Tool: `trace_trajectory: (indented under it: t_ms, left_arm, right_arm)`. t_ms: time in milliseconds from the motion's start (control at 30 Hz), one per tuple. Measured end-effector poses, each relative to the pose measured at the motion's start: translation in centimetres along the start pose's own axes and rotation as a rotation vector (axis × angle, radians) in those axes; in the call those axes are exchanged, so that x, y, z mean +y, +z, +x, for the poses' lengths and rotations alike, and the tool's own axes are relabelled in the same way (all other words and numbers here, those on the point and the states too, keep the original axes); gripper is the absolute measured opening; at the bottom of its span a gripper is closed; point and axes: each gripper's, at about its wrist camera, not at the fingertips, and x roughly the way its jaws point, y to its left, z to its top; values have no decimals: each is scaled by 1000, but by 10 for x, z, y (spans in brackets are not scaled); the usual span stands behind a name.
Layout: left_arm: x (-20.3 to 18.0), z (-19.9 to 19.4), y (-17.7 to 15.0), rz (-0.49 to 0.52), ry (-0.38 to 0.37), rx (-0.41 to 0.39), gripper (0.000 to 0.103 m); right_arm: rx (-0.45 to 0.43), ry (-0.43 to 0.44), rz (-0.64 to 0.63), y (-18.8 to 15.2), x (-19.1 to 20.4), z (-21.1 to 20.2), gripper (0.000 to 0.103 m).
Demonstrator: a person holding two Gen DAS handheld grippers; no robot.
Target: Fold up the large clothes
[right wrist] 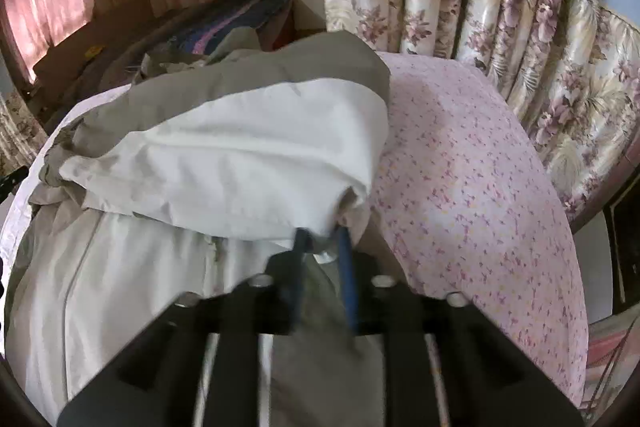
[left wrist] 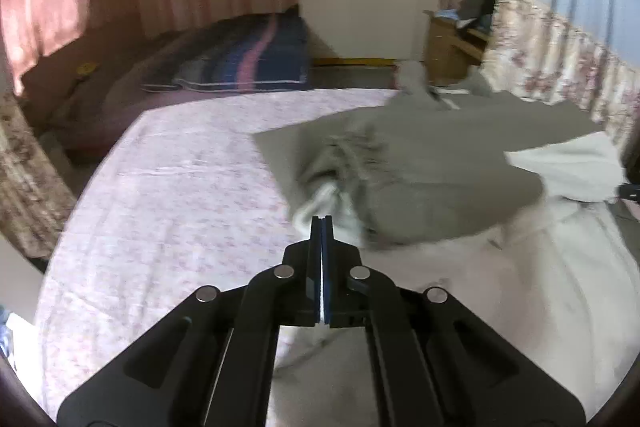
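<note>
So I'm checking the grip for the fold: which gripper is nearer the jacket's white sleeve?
Right. The right gripper has the white sleeve bunched between its fingers; the left gripper is shut at the cuff across the jacket.

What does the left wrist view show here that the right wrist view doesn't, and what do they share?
Only the left wrist view shows the left claw, shut on a thin white edge of the garment, the white wardrobe with red decals, and a wooden stand beside it. Only the right wrist view shows the right claw pinching the garment's white sleeve end, its jaws slightly apart around the cloth, and the floral curtain up close. Both show the grey-and-white garment, the pink floral bedsheet and the striped blanket.
</note>
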Motion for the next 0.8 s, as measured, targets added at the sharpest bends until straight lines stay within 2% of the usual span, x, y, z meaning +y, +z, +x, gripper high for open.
trace_trajectory:
  t_ms: [33,67,100,133,167,300,367,467,500,533,567,600,733,800]
  left_arm:
    - [-4,0,-1,6,-9,3,13]
    - [-9,-1,-2,16,-20,-2,25]
    - [-15,-2,-2,27,-21,-17,54]
    - [-20,-3,-2,29,-12,-34,70]
    - [-24,-3,-2,28,-18,-43,70]
    - [-37,6,7,21,-39,-30,74]
    - [-45,19,11,21,-58,3,73]
    - [-53,35,8,16,-68,45,50]
    - [-54,41,7,8,-67,63,37]
    - [-53,46,6,-11,-84,76,33]
    - [-50,48,4,-35,-91,77,32]
    - [-49,47,2,-32,-85,71,29]
    - [-54,34,0,55,-38,29,14]
    - [-54,22,0,94,-15,9,12]
  right_arm:
    - [-8,-1,9,0,-1,-1,51]
    - [-24,11,15,0,0,-3,51]
    - [-30,15,15,0,1,-5,52]
    - [-35,16,12,0,2,-6,54]
    - [-42,19,4,1,4,-8,58]
    - [-52,27,-16,5,13,-9,59]
    - [-50,35,-17,8,18,-4,59]
    - [-28,46,-5,11,19,8,61]
    - [-22,48,1,11,20,11,61]
    - [-13,50,8,12,20,15,54]
    - [1,54,15,11,19,20,27]
    - [13,44,14,11,19,25,10]
    - [29,48,6,7,19,26,5]
    - [5,47,-9,7,21,14,5]
